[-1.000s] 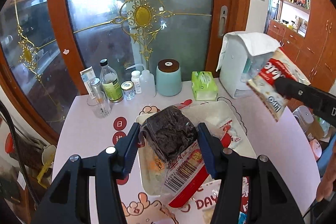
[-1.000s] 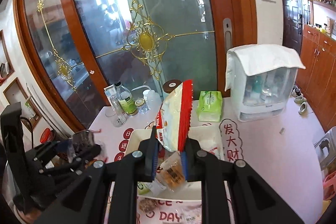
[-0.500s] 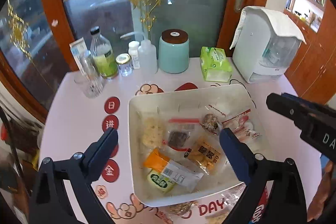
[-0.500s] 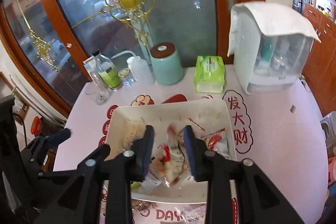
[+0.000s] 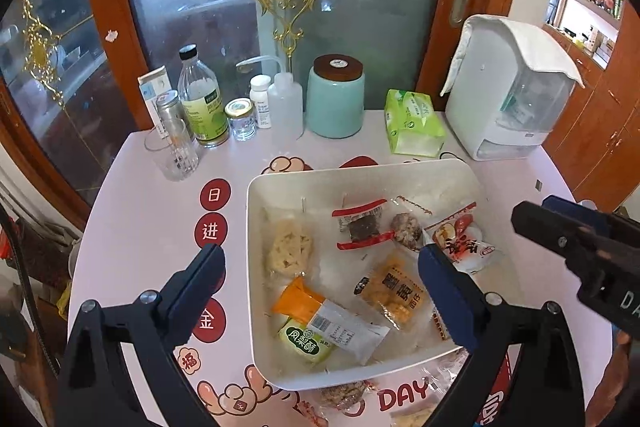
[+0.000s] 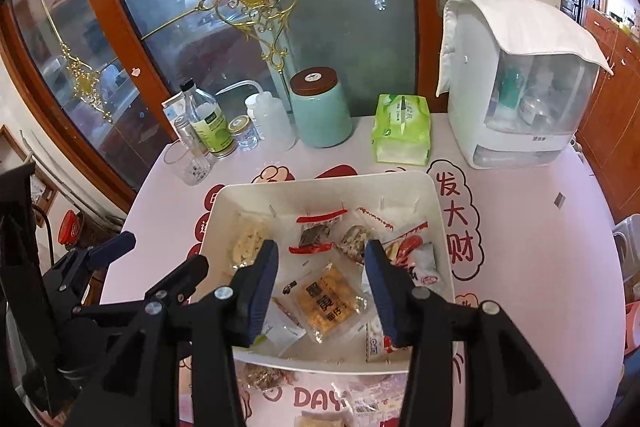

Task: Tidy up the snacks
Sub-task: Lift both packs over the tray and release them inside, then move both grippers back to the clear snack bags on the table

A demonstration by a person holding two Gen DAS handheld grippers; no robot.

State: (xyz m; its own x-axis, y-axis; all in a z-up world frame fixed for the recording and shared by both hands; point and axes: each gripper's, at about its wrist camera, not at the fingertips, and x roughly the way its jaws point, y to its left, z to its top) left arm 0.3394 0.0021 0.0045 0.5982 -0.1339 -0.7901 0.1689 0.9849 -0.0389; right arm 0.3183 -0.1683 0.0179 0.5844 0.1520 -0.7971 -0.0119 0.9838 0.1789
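Left claw [image 5: 320, 263] wide, right claw [image 6: 322, 253] opening (both empty)

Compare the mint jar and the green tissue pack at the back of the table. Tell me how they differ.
The mint jar is a tall, round, hard pot standing upright; the green tissue pack is a low, boxy, soft wrapper lying flat. The jar is plain pale mint with a dark brown lid; the pack is bright green and white with printing. Both stand on the table behind the white bin, side by side but apart.
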